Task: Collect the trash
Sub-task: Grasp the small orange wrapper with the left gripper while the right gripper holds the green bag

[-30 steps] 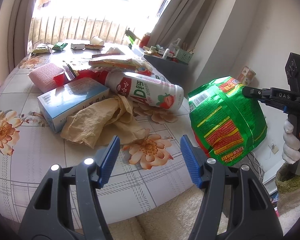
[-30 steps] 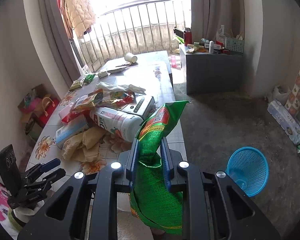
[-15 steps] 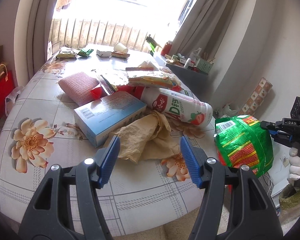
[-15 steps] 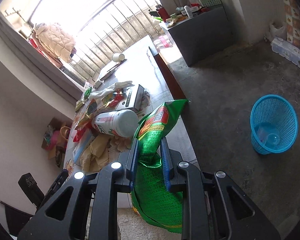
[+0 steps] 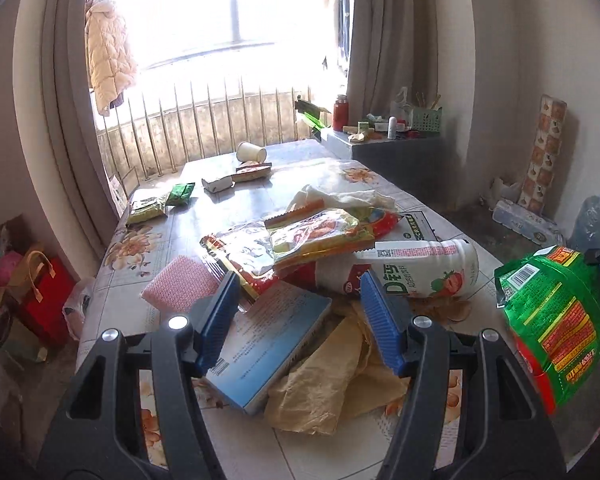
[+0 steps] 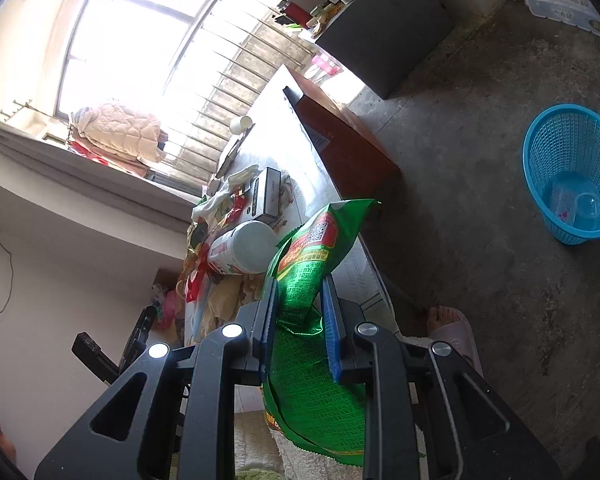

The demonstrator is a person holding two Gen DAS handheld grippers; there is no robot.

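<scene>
Cluttered floral desk, blue basket far right; left claw gapes wide, right claw clamps green bag.

Crinkled green snack bag with red label, clamped between right gripper pads, hanging off the bench edge, blue mesh basket upright on floor, well apart
</scene>
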